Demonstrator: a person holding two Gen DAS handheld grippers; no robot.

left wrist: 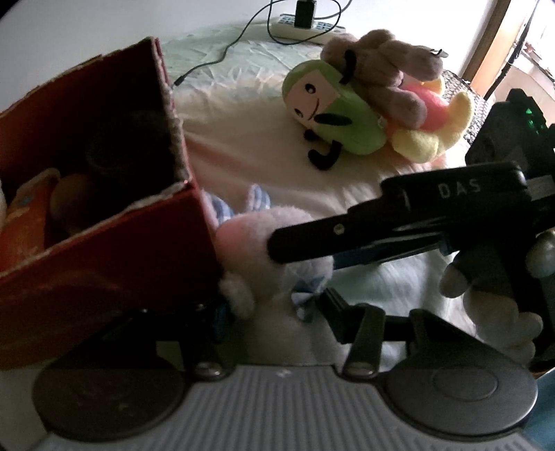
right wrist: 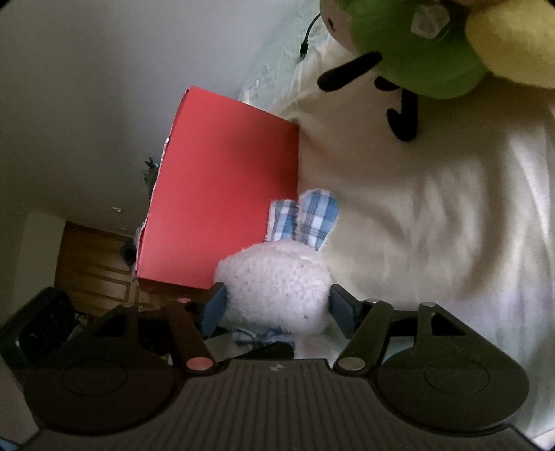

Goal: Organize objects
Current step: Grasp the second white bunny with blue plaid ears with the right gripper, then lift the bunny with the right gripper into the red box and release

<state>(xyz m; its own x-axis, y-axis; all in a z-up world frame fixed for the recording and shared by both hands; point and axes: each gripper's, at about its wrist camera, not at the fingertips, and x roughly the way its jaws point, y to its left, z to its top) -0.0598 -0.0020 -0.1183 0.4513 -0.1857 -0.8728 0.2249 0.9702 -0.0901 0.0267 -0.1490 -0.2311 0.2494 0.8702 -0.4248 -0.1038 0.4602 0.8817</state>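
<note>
Pinched on both sides by the blue pads of the right gripper [right wrist: 277, 305]: the fluffy head of a white bunny toy [right wrist: 274, 277]. Narrow jaws, closed onto the soft fur. Up above the head, two blue checked ears, touching the red box [right wrist: 222, 194].

Around the lower part of the bunny, the left gripper [left wrist: 274, 308], with jaws wide and the bunny's body and little blue bow between them. Hard to tell if squeezing or only close by. One left finger partly hidden behind the corner of the red box.

Holding the right gripper, seen from the left camera, a hand [left wrist: 485, 288], pale, maybe in a glove.

Just beside the bunny, on the left, the red box again, open at the top and tipped a little in the view. Inside, in the dark, an orange thing [left wrist: 27, 215] and a round brown thing [left wrist: 69, 204]; too dim to name.

Under it all, a soft white blanket [right wrist: 433, 225].

Farther off, in a pile, well apart from the bunny: a green plush toy [left wrist: 333, 107] with a face and black legs, a brown plush toy [left wrist: 381, 66] lying on top, and a yellow and pink plush toy [left wrist: 433, 121] underneath.

At the far edge, a power strip [left wrist: 305, 29] and a dark cable [left wrist: 225, 52].
</note>
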